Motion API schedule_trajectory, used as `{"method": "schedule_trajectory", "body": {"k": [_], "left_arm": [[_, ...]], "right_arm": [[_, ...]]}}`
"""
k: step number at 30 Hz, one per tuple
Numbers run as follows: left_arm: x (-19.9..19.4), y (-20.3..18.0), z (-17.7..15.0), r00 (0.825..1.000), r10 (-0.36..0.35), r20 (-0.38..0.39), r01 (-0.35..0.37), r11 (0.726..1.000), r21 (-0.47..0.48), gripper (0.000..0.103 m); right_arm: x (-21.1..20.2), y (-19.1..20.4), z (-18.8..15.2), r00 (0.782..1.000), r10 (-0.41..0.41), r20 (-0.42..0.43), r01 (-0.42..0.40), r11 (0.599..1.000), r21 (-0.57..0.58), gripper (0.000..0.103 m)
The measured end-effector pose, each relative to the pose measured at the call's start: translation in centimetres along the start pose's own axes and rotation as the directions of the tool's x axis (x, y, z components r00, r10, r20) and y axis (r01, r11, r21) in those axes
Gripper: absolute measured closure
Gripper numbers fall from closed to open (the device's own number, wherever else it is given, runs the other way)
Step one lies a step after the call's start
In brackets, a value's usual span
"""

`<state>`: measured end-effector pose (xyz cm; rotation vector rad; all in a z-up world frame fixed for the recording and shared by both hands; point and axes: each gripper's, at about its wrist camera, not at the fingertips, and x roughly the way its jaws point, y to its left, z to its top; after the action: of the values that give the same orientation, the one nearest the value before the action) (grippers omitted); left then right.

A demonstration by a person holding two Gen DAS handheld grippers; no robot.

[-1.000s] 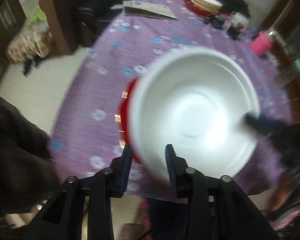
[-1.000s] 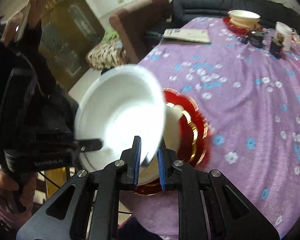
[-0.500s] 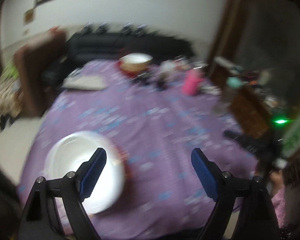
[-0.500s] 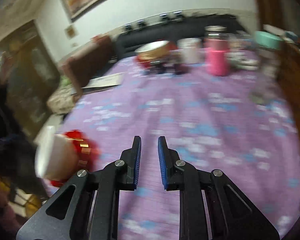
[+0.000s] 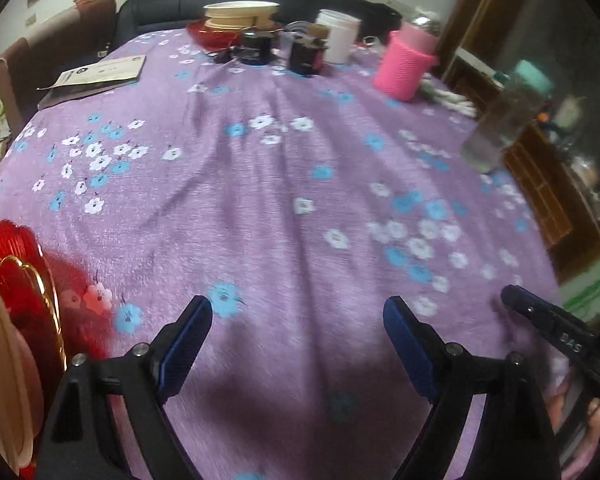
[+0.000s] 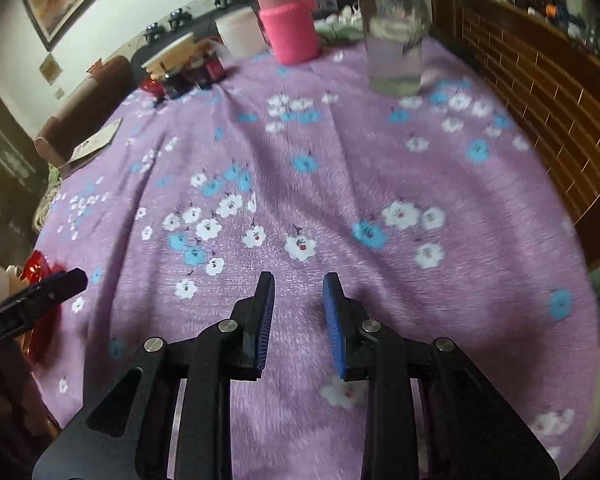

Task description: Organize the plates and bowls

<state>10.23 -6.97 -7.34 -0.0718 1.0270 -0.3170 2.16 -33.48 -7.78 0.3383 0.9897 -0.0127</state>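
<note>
A white bowl rests on a red gold-rimmed plate at the near left table edge, also at the left edge of the right wrist view. My left gripper is open wide and empty over the purple cloth, right of the bowl. My right gripper is open a little and empty over the cloth. A cream bowl on a red plate stands at the far side.
A purple flowered cloth covers the table. At the back stand dark jars, a white cup, a pink-sleeved bottle and a clear bottle. A booklet lies far left. Wooden furniture borders the right.
Both grippers let go of the white bowl, which now sits on the red plate. Both pulled back and swung right over the cloth. The left opened wide, the right opened slightly.
</note>
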Motion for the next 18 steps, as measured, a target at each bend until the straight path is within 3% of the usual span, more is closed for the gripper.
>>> {"method": "schedule_trajectory", "body": {"k": [5,7,9,13,16,18], "left_arm": [[1.2,1.5,-0.4,1.0,0.019,0.016,-0.019,1.0,0.018,0.015],[2.3,2.0,-0.6,0.999,0.043,0.005,-0.043,0.999,0.024,0.015],[2.4,1.8,-1.0,0.995,0.081,0.066,-0.085,0.994,0.066,0.015],[3.0,0.8,-0.8,0.994,0.106,0.031,-0.109,0.987,0.12,0.001],[3.3,0.3,-0.7,0.989,0.148,0.026,-0.15,0.98,0.134,0.0],[3.4,0.4,-0.3,0.987,0.156,0.026,-0.158,0.982,0.105,0.001]], "right_arm": [[2.6,1.4,0.0,1.0,0.009,-0.012,-0.008,1.0,0.025,0.079],[2.8,1.9,-0.1,1.0,-0.013,0.024,0.013,1.0,0.025,0.077],[2.9,2.6,-0.2,0.998,-0.027,0.049,0.026,1.0,0.01,0.071],[3.2,3.6,-0.9,0.995,-0.025,0.095,0.026,1.0,-0.017,0.043],[3.3,4.4,-1.0,0.995,-0.049,0.086,0.053,0.997,-0.053,0.038],[3.6,4.8,-1.0,0.996,-0.042,0.076,0.047,0.996,-0.073,0.028]]}}
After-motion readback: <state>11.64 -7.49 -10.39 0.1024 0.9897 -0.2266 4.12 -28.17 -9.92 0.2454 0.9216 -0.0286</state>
